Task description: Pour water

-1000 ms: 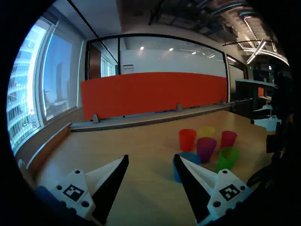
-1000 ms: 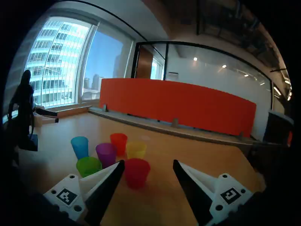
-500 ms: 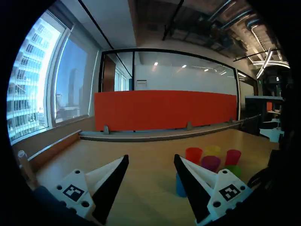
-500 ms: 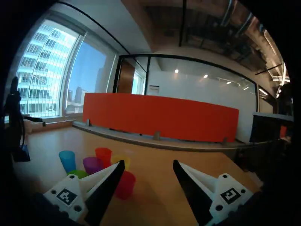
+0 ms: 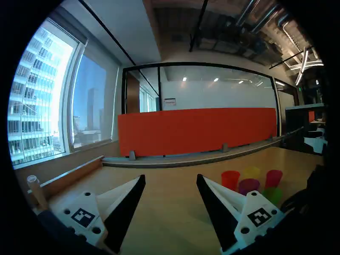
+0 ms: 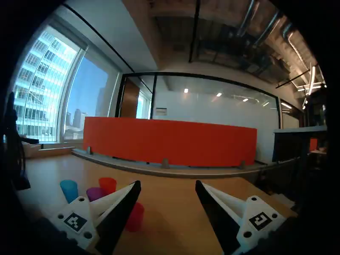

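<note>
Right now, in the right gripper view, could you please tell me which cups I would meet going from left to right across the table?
blue cup -> purple cup -> red cup -> pink cup

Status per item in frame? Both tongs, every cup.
left tongs: open, holding nothing
right tongs: open, holding nothing
red cup: upright, fill unclear
yellow cup: upright, fill unclear
pink cup: upright, fill unclear
purple cup: upright, fill unclear
green cup: upright, partly hidden, fill unclear
blue cup: upright, fill unclear
</note>
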Motion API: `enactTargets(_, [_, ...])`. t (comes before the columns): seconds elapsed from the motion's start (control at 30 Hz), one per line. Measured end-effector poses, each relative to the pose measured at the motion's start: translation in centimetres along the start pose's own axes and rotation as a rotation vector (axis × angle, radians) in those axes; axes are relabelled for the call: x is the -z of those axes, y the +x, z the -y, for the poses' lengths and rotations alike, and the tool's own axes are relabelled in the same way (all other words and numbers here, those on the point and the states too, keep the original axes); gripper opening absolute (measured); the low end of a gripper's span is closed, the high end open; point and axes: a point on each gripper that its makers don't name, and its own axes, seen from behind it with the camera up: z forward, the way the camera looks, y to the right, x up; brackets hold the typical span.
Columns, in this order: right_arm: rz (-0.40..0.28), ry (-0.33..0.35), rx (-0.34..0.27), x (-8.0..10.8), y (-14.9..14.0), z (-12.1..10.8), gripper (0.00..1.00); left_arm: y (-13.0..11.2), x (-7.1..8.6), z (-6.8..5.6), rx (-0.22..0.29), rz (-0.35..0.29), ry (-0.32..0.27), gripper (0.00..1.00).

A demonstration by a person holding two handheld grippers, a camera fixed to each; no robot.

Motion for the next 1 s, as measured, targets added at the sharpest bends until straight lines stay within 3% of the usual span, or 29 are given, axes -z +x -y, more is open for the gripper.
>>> enactTargets(0.3, [-0.014, -0.011, -0.027, 0.3, 0.8, -0.3, 0.99, -0.5, -0.2, 0.2, 0.001, -0.024, 0.022, 0.89])
enactTargets(0.63, [0.002, -0.030, -0.015, 0.0, -0.2, 0.1, 0.99, -3.0, -0.4, 1.5, 0.006, -0.011, 0.029, 0.89])
enactTargets(1.0, [0.024, -0.049, -0.003, -0.6, -0.8, 0.1, 0.99, -5.4, -0.7, 1.9, 0.009, -0.005, 0.019, 0.89])
